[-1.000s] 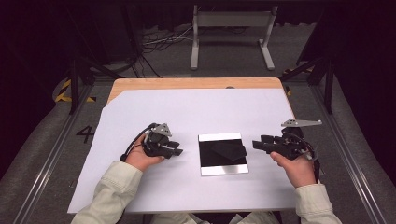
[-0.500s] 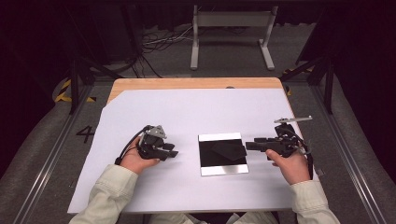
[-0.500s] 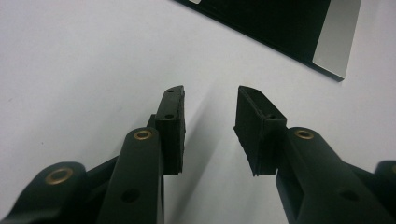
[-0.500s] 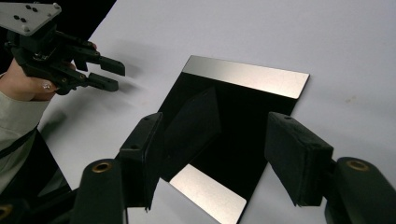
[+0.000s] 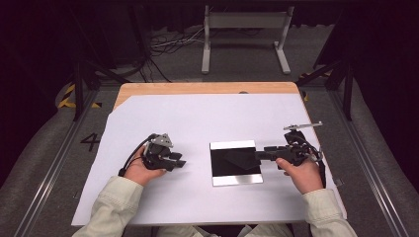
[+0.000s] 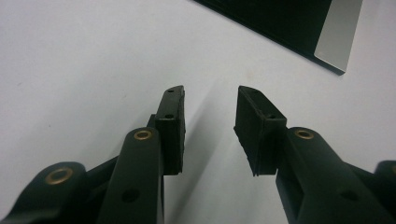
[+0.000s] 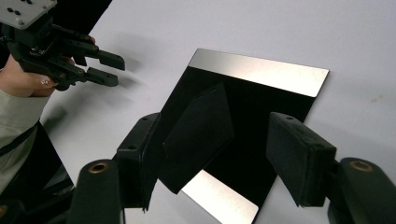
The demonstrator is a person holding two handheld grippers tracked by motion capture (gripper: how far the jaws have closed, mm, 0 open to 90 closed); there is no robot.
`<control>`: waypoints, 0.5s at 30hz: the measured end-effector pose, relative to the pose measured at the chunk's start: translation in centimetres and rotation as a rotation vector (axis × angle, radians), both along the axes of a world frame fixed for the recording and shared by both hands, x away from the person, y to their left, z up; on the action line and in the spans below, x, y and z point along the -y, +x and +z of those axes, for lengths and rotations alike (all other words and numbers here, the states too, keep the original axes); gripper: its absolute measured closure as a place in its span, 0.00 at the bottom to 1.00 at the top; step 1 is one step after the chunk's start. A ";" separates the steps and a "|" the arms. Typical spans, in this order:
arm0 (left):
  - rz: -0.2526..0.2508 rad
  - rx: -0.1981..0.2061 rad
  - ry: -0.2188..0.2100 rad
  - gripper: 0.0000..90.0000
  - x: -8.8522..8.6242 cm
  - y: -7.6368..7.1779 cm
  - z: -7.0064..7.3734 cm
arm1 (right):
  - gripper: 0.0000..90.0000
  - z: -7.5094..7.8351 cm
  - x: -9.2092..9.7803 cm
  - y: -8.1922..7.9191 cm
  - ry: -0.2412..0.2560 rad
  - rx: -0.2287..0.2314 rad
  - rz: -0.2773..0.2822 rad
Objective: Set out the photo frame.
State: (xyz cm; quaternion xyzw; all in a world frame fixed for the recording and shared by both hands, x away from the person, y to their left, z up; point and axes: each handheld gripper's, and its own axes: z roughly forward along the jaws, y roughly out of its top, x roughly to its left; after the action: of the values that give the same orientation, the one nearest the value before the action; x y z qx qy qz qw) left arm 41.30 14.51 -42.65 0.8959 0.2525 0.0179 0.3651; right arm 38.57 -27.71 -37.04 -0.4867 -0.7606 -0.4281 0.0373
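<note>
A glossy black square plate (image 5: 232,163) with silver strips along its far and near edges lies flat on the white sheet (image 5: 197,123). My right gripper (image 5: 258,154) reaches in from the right, its jaws open over the plate's right edge. In the right gripper view the plate (image 7: 261,98) lies beneath the open right gripper (image 7: 243,140), and nothing is between the pads. My left gripper (image 5: 179,161) rests on the sheet left of the plate, open and empty. The left gripper view has the open left gripper (image 6: 210,100) over bare sheet, with a plate corner (image 6: 299,23) at the top right.
The white sheet covers a wooden table whose far edge (image 5: 197,88) shows at the back. A metal stand (image 5: 244,29) and cables (image 5: 168,44) sit on the floor beyond. The left gripper (image 7: 105,67) appears far left in the right gripper view.
My right gripper has moved left, from beside the plate to over its right edge. The left gripper has shifted slightly and stays open.
</note>
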 end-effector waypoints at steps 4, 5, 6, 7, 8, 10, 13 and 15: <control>-0.002 -0.001 0.001 0.71 0.1 0.0 0.0 | 0.40 -0.3 -0.2 0.1 0.000 -0.019 -0.013; -0.002 -0.001 0.002 0.71 0.1 0.0 0.0 | 0.40 -0.3 -0.2 0.1 -0.001 -0.027 -0.013; -0.002 0.000 0.000 0.71 0.1 0.0 0.0 | 0.40 -0.4 -0.3 0.1 -0.001 -0.032 -0.018; -0.001 -0.001 -0.002 0.71 0.1 0.0 0.0 | 0.40 -0.5 -0.4 0.1 -0.003 -0.033 -0.021; -0.002 0.001 -0.004 0.71 0.1 0.0 0.0 | 0.40 -0.6 -0.4 0.1 -0.004 -0.040 -0.024; -0.001 0.000 -0.007 0.71 0.1 0.0 0.0 | 0.40 -0.7 -0.5 0.1 -0.001 -0.046 -0.030; -0.003 0.000 -0.009 0.71 0.2 0.1 0.0 | 0.40 -1.0 -0.6 0.2 0.000 -0.059 -0.032; -0.004 -0.001 -0.008 0.71 0.2 0.1 0.0 | 0.40 -1.1 -0.8 0.2 -0.002 -0.063 -0.031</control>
State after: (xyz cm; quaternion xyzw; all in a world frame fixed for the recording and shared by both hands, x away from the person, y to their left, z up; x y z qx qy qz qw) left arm 41.38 14.29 -42.66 0.8949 0.2508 0.0156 0.3688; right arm 38.76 -26.93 -38.16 -0.5116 -0.7518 -0.4124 0.0542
